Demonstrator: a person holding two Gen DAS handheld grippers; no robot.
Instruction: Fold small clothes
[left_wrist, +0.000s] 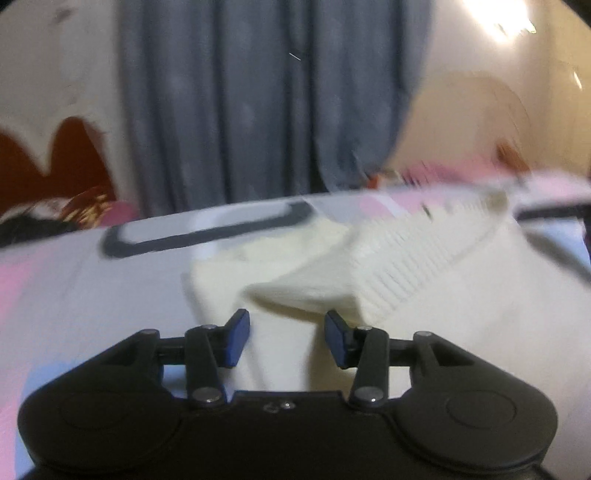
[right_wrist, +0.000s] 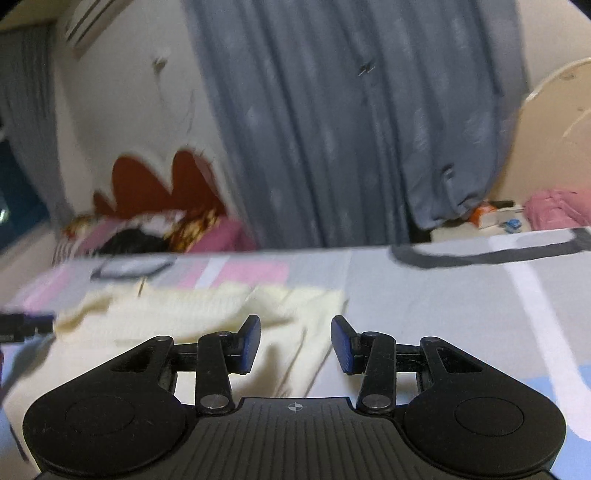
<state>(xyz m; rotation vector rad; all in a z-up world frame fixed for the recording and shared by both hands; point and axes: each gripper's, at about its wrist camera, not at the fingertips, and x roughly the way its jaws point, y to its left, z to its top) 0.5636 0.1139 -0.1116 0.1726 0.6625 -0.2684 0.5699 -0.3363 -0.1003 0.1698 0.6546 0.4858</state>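
A cream knit garment (left_wrist: 369, 280) lies on the patterned bed sheet (left_wrist: 92, 295), with a ribbed part folded over across its top. In the left wrist view my left gripper (left_wrist: 287, 341) hovers over the garment's near part. Its blue pads (left_wrist: 236, 341) stand apart with nothing pinched between them. In the right wrist view the same garment (right_wrist: 192, 306) spreads to the left. My right gripper (right_wrist: 296, 345) is over its right edge, jaws apart and holding nothing. Both views are blurred.
A grey curtain (right_wrist: 351, 129) hangs behind the bed. A red-brown headboard shape (right_wrist: 159, 184) and pillows (right_wrist: 147, 232) sit at the far left. A pink bundle (right_wrist: 557, 210) and small boxes (right_wrist: 495, 216) lie at the far right. Bare sheet (right_wrist: 461, 314) stretches right of the garment.
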